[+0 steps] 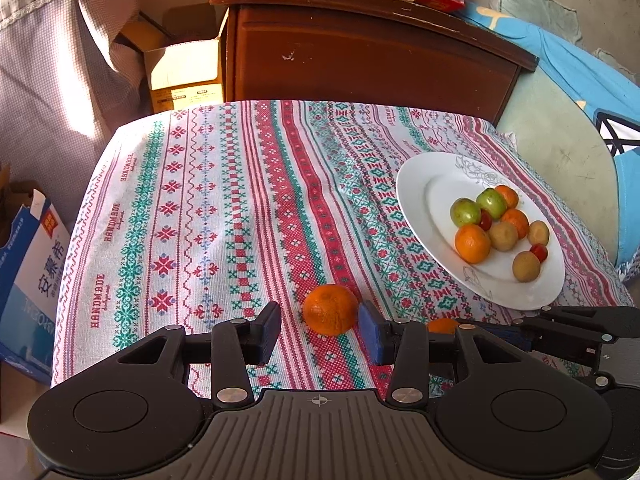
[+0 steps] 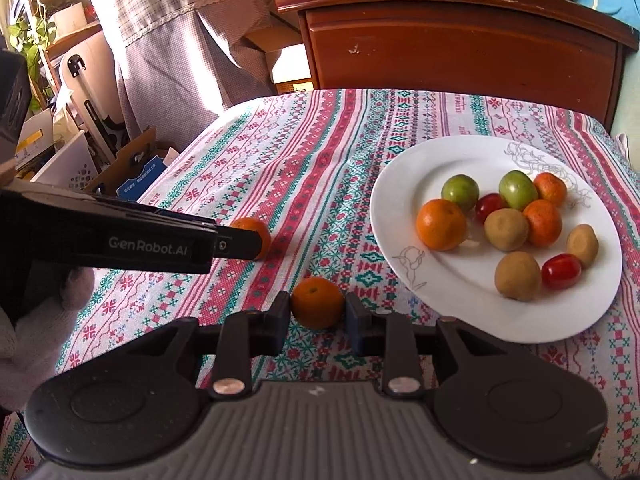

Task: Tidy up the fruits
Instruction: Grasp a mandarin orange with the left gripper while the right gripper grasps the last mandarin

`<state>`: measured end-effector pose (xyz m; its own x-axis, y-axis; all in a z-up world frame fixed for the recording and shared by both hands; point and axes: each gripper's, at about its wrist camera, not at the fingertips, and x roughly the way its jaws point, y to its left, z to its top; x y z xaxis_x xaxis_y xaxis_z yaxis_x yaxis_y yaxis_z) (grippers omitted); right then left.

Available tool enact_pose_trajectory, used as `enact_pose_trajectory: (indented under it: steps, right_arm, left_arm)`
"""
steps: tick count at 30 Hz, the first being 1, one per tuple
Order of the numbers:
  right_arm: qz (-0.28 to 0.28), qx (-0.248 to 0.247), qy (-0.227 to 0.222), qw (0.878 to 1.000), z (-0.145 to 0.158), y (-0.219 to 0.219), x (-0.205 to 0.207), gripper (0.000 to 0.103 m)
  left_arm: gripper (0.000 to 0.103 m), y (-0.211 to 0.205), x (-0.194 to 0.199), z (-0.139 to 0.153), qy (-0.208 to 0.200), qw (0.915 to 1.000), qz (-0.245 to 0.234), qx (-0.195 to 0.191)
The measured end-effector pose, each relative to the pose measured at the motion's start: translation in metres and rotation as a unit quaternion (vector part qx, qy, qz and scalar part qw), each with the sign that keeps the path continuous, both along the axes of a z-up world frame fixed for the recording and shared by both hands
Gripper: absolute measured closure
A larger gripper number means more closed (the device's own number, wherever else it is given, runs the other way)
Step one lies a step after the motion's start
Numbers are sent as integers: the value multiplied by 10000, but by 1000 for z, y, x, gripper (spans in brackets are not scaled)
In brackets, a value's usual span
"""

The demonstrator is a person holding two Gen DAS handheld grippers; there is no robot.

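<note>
Right gripper (image 2: 317,322) clenches one tangerine (image 2: 317,303); left gripper (image 1: 320,330) stands released around another tangerine (image 1: 330,309), plate (image 1: 420,208) at two o'clock.

Home bedroom: bed (image 1: 560,92), wooden nightstand (image 1: 360,48).

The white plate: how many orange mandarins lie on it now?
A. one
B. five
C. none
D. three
D: on the white plate three mandarins show, one at the left, one in the middle and one at the back; the two other mandarins lie on the cloth.
</note>
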<state>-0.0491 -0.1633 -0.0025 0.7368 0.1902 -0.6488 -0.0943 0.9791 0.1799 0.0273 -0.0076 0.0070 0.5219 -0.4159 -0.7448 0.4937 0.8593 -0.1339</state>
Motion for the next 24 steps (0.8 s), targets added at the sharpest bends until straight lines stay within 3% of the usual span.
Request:
enact_pose_trajectory:
  steps: [19,23,24]
  right_arm:
    - [-32,108,12,9999,0,-3,-2,73]
    - [-15,93,0,10000,0,-3,-2,73]
    - [-14,91,-8,10000,0,-3,-2,74]
  left_arm:
    - [63,-11,-2,-10,-217,9995,-63,243]
    - [67,-13,-4,-12,-323,9990,-79,289]
    - [73,-13,-4,-12,-353,9989,-85,296]
